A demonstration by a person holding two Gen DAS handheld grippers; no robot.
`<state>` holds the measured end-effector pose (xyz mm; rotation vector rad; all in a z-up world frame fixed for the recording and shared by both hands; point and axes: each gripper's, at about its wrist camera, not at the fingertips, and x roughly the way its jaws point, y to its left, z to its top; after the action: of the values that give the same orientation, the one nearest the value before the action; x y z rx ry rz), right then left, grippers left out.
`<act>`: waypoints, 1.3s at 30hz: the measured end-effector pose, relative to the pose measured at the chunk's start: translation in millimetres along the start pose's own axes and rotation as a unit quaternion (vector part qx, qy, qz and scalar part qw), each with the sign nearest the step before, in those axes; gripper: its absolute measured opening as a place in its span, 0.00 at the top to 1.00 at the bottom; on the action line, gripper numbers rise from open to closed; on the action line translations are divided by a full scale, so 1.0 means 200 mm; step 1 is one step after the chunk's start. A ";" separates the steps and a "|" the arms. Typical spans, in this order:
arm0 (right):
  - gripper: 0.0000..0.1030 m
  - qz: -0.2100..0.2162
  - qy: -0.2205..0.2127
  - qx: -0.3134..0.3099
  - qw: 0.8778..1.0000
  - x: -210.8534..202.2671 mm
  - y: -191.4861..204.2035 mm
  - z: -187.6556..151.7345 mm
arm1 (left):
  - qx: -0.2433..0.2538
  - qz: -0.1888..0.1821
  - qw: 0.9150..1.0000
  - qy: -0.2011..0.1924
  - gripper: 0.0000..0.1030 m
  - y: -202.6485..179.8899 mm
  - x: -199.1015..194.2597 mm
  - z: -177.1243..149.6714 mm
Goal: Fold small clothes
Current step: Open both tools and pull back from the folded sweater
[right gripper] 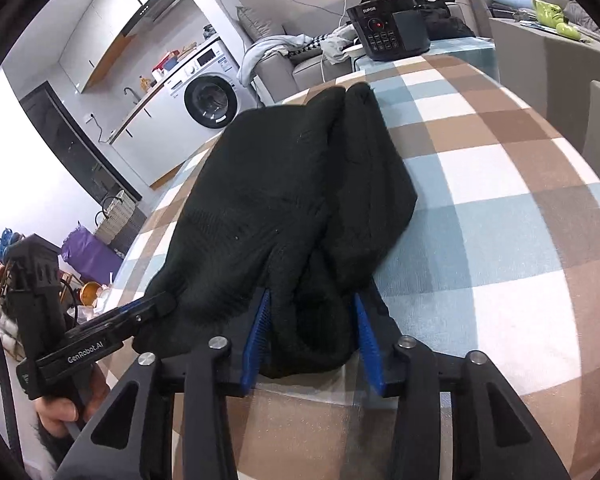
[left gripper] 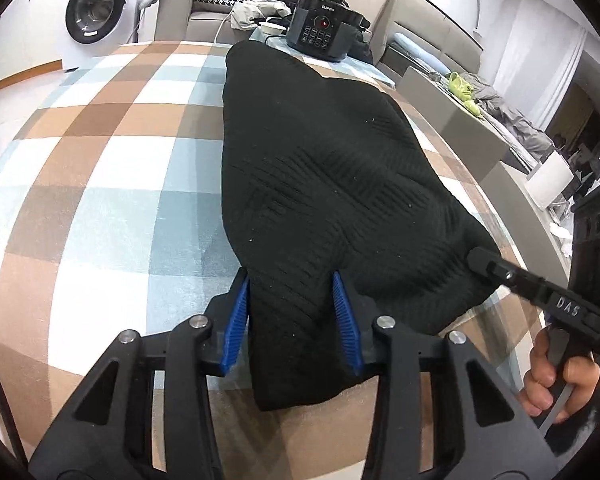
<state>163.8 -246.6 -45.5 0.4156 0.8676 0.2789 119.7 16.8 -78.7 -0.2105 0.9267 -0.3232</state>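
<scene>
A black knitted garment (left gripper: 320, 152) (right gripper: 284, 184) lies folded lengthwise on the checked tablecloth (left gripper: 100, 160) (right gripper: 500, 200). My left gripper (left gripper: 289, 276) has its blue pads pressed on the garment's near left corner, which narrows between them; it shows from the side in the right wrist view (right gripper: 156, 304). My right gripper (right gripper: 312, 295) straddles the bunched near right corner. That thick roll of cloth rests against the left pad (right gripper: 256, 332), with a sliver of space at the right pad (right gripper: 367, 340), so the jaws stand open around it. Its finger shows in the left wrist view (left gripper: 480, 258).
A black electric cooker (left gripper: 322, 28) (right gripper: 388, 32) stands at the table's far end. Behind it are a grey sofa (left gripper: 188, 12) with loose clothes and a washing machine (left gripper: 96, 8) (right gripper: 210, 100). A person's hands (left gripper: 556, 376) (right gripper: 60, 412) hold the gripper handles.
</scene>
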 end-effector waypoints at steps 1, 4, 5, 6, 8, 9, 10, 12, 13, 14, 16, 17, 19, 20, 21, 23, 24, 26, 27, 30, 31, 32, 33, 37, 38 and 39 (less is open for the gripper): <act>0.55 -0.008 -0.009 -0.007 1.000 -0.03 0.01 0.00 | 0.003 0.006 1.000 -0.009 0.58 0.00 -0.03 -0.01; 0.40 -0.023 -0.038 -0.050 0.998 -0.13 0.05 -0.02 | 0.018 0.032 0.999 -0.038 0.42 0.01 -0.11 -0.03; 0.32 -0.023 -0.045 -0.061 0.997 -0.16 0.06 -0.02 | 0.021 0.035 0.998 -0.047 0.37 0.01 -0.14 -0.04; 0.23 -0.022 -0.048 -0.068 0.996 -0.17 0.07 -0.03 | 0.022 0.037 0.998 -0.054 0.35 0.01 -0.16 -0.05; 0.15 -0.023 -0.060 -0.091 0.994 -0.21 0.10 -0.04 | 0.027 0.043 0.996 -0.069 0.27 0.02 -0.22 -0.08; 0.12 -0.024 -0.066 -0.100 0.993 -0.23 0.11 -0.05 | 0.027 0.047 0.996 -0.077 0.25 0.02 -0.25 -0.08; 0.11 -0.026 -0.070 -0.108 0.991 -0.24 0.12 -0.06 | 0.029 0.050 0.994 -0.088 0.23 0.03 -0.28 -0.09; 0.05 -0.027 -0.082 -0.125 0.988 -0.27 0.15 -0.08 | 0.032 0.055 0.992 -0.105 0.19 0.02 -0.34 -0.11; 0.03 -0.025 -0.087 -0.130 0.987 -0.28 0.15 -0.08 | 0.036 0.057 0.991 -0.117 0.14 0.01 -0.38 -0.13; 0.01 -0.021 -0.096 -0.135 0.986 -0.30 0.16 -0.09 | 0.038 0.059 0.989 -0.127 0.08 0.00 -0.41 -0.14; 0.00 -0.017 -0.106 -0.137 0.985 -0.33 0.16 -0.10 | 0.045 0.065 0.985 -0.154 0.01 -0.03 -0.47 -0.17; 0.00 -0.013 -0.109 -0.138 0.984 -0.34 0.17 -0.11 | 0.049 0.066 0.983 -0.165 0.01 -0.05 -0.50 -0.18; 0.00 -0.011 -0.115 -0.139 0.984 -0.36 0.17 -0.11 | 0.056 0.071 0.980 -0.178 0.01 -0.07 -0.52 -0.20; 0.00 -0.010 -0.118 -0.140 0.983 -0.37 0.18 -0.12 | 0.058 0.073 0.979 -0.180 0.01 -0.09 -0.53 -0.20; 0.00 -0.009 -0.117 -0.143 0.983 -0.37 0.18 -0.12 | 0.061 0.072 0.979 -0.181 0.01 -0.10 -0.54 -0.21; 0.00 -0.012 -0.112 -0.151 0.982 -0.38 0.19 -0.13 | 0.063 0.074 0.979 -0.178 0.01 -0.13 -0.54 -0.22; 0.00 -0.014 -0.115 -0.152 0.982 -0.38 0.18 -0.13 | 0.063 0.075 0.980 -0.176 0.01 -0.14 -0.53 -0.23; 0.00 -0.013 -0.116 -0.154 0.981 -0.40 0.19 -0.14 | 0.062 0.076 0.980 -0.173 0.01 -0.16 -0.52 -0.23; 0.00 -0.012 -0.118 -0.154 0.981 -0.40 0.19 -0.14 | 0.062 0.076 0.980 -0.172 0.01 -0.16 -0.51 -0.24; 0.00 -0.010 -0.120 -0.155 0.980 -0.41 0.20 -0.14 | 0.060 0.077 0.981 -0.169 0.01 -0.19 -0.50 -0.25; 0.00 -0.011 -0.122 -0.156 0.980 -0.42 0.20 -0.14 | 0.062 0.078 0.981 -0.168 0.01 -0.19 -0.49 -0.25; 0.00 -0.011 -0.124 -0.157 0.980 -0.43 0.21 -0.15 | 0.064 0.078 0.981 -0.167 0.01 -0.20 -0.49 -0.26; 0.00 -0.009 -0.125 -0.157 0.980 -0.43 0.21 -0.15 | 0.067 0.079 0.980 -0.167 0.01 -0.21 -0.49 -0.26; 0.00 -0.011 -0.126 -0.159 0.979 -0.43 0.22 -0.15 | 0.071 0.078 0.980 -0.168 0.01 -0.22 -0.49 -0.27; 0.00 -0.009 -0.126 -0.158 0.979 -0.43 0.22 -0.15 | 0.071 0.079 0.980 -0.169 0.01 -0.22 -0.49 -0.27; 0.00 -0.008 -0.127 -0.157 0.979 -0.43 0.22 -0.15 | 0.072 0.079 0.980 -0.169 0.01 -0.23 -0.48 -0.27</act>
<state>83.8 -234.8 16.2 0.1447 0.5641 0.3340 14.0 7.6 -23.4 -0.0541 0.5762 -0.1981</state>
